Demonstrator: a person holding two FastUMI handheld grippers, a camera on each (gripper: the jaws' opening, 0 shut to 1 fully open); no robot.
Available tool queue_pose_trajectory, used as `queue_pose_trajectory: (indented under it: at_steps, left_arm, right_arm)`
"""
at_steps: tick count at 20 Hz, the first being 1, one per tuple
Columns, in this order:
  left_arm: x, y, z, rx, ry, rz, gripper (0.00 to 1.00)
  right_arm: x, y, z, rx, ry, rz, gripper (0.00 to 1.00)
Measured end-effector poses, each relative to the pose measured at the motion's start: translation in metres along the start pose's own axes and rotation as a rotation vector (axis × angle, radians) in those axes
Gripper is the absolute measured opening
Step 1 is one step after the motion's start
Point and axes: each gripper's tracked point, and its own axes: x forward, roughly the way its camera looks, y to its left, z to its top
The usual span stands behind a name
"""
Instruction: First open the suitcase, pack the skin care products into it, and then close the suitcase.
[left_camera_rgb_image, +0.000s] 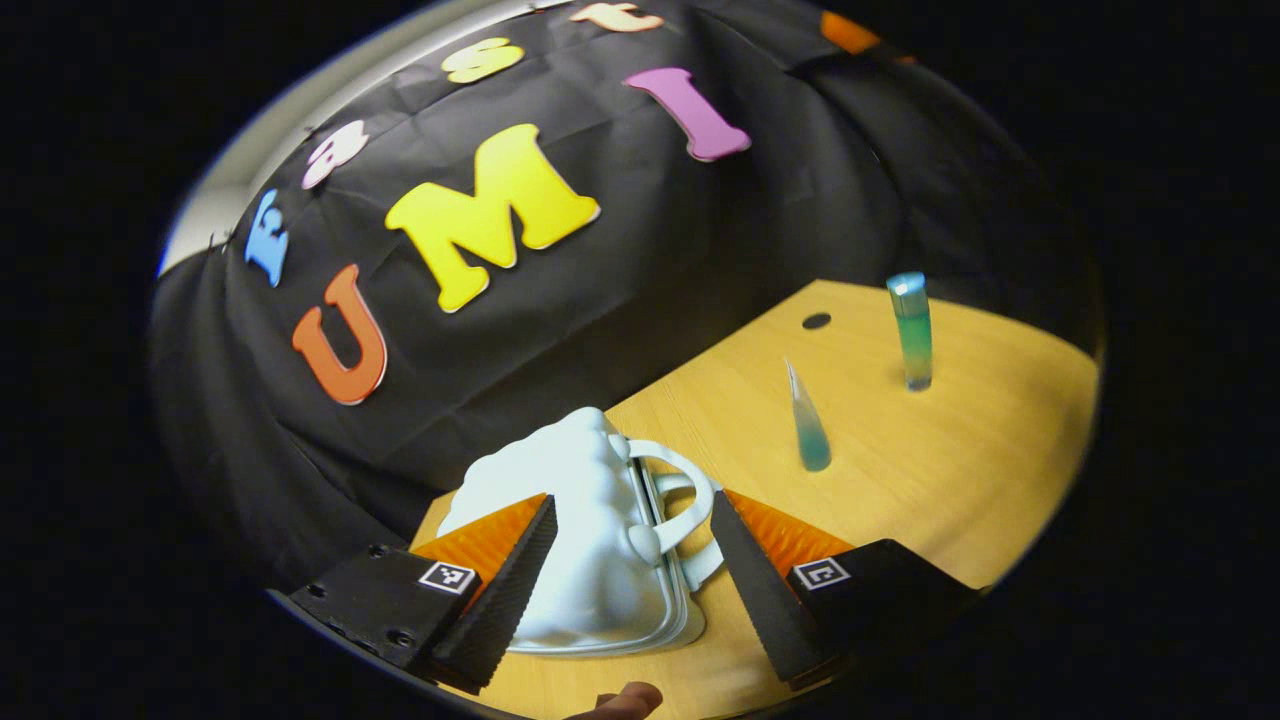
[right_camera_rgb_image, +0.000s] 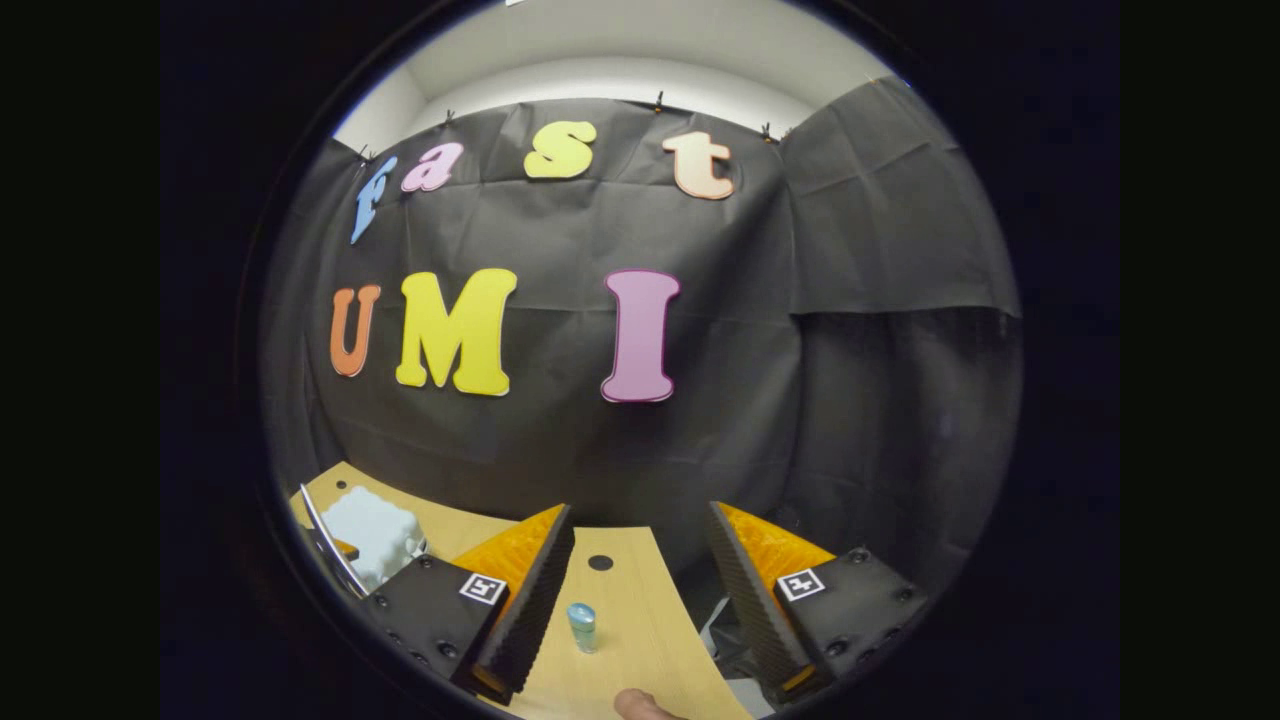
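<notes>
In the left gripper view a small white suitcase (left_camera_rgb_image: 590, 520) with a bumpy shell lies closed on the wooden table (left_camera_rgb_image: 960, 480), its handle (left_camera_rgb_image: 690, 500) to the right. My left gripper (left_camera_rgb_image: 632, 498) is open, one finger on each side of the case. Farther right stand a teal tube (left_camera_rgb_image: 808, 425) with a pointed top and a green-blue bottle (left_camera_rgb_image: 912, 330). In the right gripper view my right gripper (right_camera_rgb_image: 640, 510) is open with nothing held. The bottle (right_camera_rgb_image: 582, 627) stands on the table between and beyond its fingers. The suitcase (right_camera_rgb_image: 372, 535) is at the far left.
A dark round hole (left_camera_rgb_image: 816, 321) marks the tabletop behind the tube, and the hole (right_camera_rgb_image: 600, 562) also lies beyond the bottle. The black cloth wall rises close behind the table (right_camera_rgb_image: 640, 640). A person's fingertip (left_camera_rgb_image: 625, 700) shows at the bottom edge.
</notes>
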Motion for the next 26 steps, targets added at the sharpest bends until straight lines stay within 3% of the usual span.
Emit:
queue_pose_trajectory:
  at_steps: [6,12,14,15,20,21,26]
  left_arm:
    - [0.034,-0.018,-0.015,0.371,0.051,0.043,0.98]
    - [0.061,-0.011,-0.028,0.593,0.146,0.106,0.96]
    - [0.066,-0.012,-0.031,0.643,0.171,0.097,0.84]
    - [0.069,-0.012,-0.035,0.655,0.189,0.087,0.71]
    - [0.074,-0.012,-0.036,0.721,0.212,0.07,0.49]
    - [0.076,-0.014,-0.035,0.738,0.213,0.057,0.41]
    - [0.078,-0.022,-0.036,0.735,0.19,-0.009,0.21]
  right_arm:
    - [0.027,-0.02,-0.031,0.027,0.044,0.03,0.8]
    - [0.044,-0.046,-0.067,0.05,0.097,0.041,0.79]
    - [0.046,-0.054,-0.075,0.06,0.114,0.043,0.79]
    - [0.046,-0.056,-0.079,0.065,0.119,0.045,0.79]
    - [0.044,-0.055,-0.085,0.059,0.127,0.053,0.8]
    - [0.042,-0.053,-0.084,0.057,0.128,0.055,0.79]
    - [0.019,-0.035,-0.073,0.023,0.118,0.049,0.79]
